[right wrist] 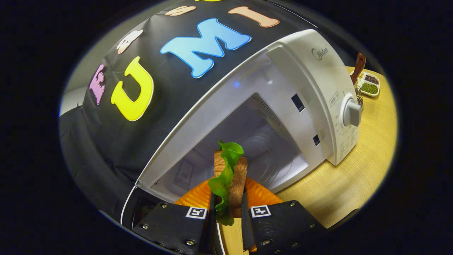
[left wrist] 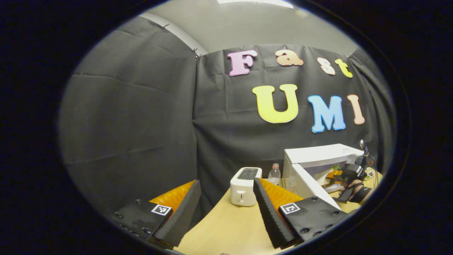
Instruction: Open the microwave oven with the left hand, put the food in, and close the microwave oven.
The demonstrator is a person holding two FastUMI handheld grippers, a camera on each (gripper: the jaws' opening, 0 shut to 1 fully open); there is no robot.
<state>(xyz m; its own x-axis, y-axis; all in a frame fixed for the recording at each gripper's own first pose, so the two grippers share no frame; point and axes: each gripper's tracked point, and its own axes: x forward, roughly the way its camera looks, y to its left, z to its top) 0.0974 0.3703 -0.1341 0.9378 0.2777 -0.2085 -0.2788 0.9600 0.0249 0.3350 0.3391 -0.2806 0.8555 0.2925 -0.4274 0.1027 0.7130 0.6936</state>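
Note:
The white microwave (right wrist: pixel 304 88) stands on the wooden table with its door (left wrist: pixel 313 189) swung open, so the bare cavity (right wrist: pixel 262 148) shows. My right gripper (right wrist: pixel 228 198) is shut on a sandwich (right wrist: pixel 230 175) of brown bread and green lettuce, held upright just in front of the cavity mouth. In the left gripper view the right gripper (left wrist: pixel 348 173) and the hand holding it appear at the microwave's opening. My left gripper (left wrist: pixel 226 209) is open with nothing between its fingers, held back from the microwave, above the table's left part.
A white toaster (left wrist: pixel 245 186) and a clear bottle (left wrist: pixel 274 174) stand left of the microwave. A small dish of seeds (right wrist: pixel 369 84) and a brown utensil (right wrist: pixel 359 65) lie beyond the microwave's right side. The wooden table (right wrist: pixel 354 177) extends to the right.

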